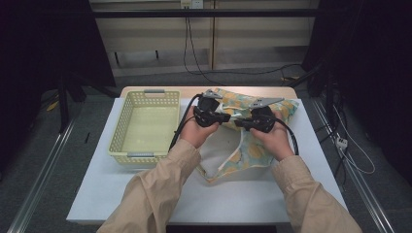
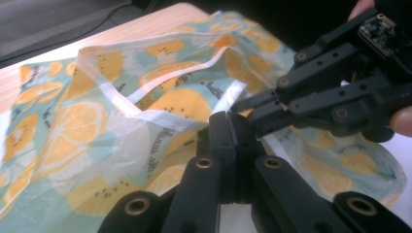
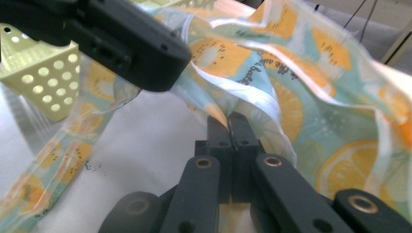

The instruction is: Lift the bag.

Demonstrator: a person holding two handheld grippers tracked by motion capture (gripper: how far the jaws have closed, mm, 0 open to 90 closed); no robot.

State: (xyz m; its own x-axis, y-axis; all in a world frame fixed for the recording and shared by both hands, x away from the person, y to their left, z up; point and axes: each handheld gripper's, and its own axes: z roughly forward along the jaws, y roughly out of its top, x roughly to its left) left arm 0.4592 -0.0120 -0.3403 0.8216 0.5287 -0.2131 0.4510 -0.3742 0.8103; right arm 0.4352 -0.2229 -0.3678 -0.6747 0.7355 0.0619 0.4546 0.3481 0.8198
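Both grippers pinch the lemon-print cloth (image 1: 252, 131) hem at frame centre: left gripper (image 2: 228, 127) and right gripper (image 3: 232, 127), jaws pressed together. Yellow basket (image 1: 119, 141) lies left, nearer the left hand.

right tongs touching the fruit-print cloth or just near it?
Touching. In the right gripper view the right tongs stand closed with the white hem of the fruit-print cloth pinched between the jaw tips; no gap shows.

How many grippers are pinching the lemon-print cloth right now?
2. The left gripper is shut on the white-trimmed edge of the lemon-print cloth near its middle; the right gripper is shut on the same trim close beside it, right of the pale yellow plastic basket.
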